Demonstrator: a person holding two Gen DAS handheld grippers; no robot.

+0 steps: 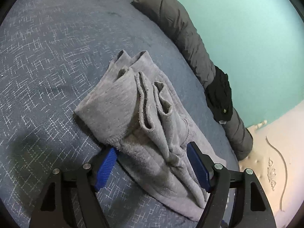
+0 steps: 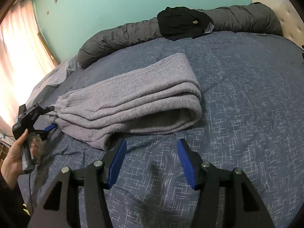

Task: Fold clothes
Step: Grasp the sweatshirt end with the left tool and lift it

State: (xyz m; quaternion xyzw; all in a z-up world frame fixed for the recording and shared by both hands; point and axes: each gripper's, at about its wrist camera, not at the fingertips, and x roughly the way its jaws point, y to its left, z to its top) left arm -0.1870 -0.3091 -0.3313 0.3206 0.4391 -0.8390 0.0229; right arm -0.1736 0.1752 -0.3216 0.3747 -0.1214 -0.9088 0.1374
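Grey fleece garment folded into a long thick bundle [image 2: 133,102] is lying on the bed with the dark blue crosshatch-patterned cover [image 2: 237,98], roughly mid-bed, layered edges and cuffs stacking up at one end. Left tongs [image 1: 152,163] with blue ribbed pads on black arms are sitting spread wide, one pad each side of the garment's near end; cloth is lying between the pads, left pad looking just beside the cloth edge, right pad lying against the fabric, not pinching. From the right wrist view those left tongs [image 2: 50,118] are showing at the far left end of the bundle, a person's hand [image 2: 17,152] wrapping the black handle.

Right tongs [image 2: 152,153] are hovering released, pads well apart, nothing between them but bed cover; left pad tip is sitting just beside the front corner of the garment, contact hard to tell.

Long dark grey quilted roll of bedding [image 2: 123,36] is running along the far edge of the bed against the teal wall [image 2: 114,3]. Black crumpled garment with small gold label [image 2: 182,22] is lying on top of that roll. Cream tufted headboard [image 1: 275,161] is showing at the end of the bed. Pinkish curtain over a bright window [image 2: 17,60] is showing at left in the right wrist view
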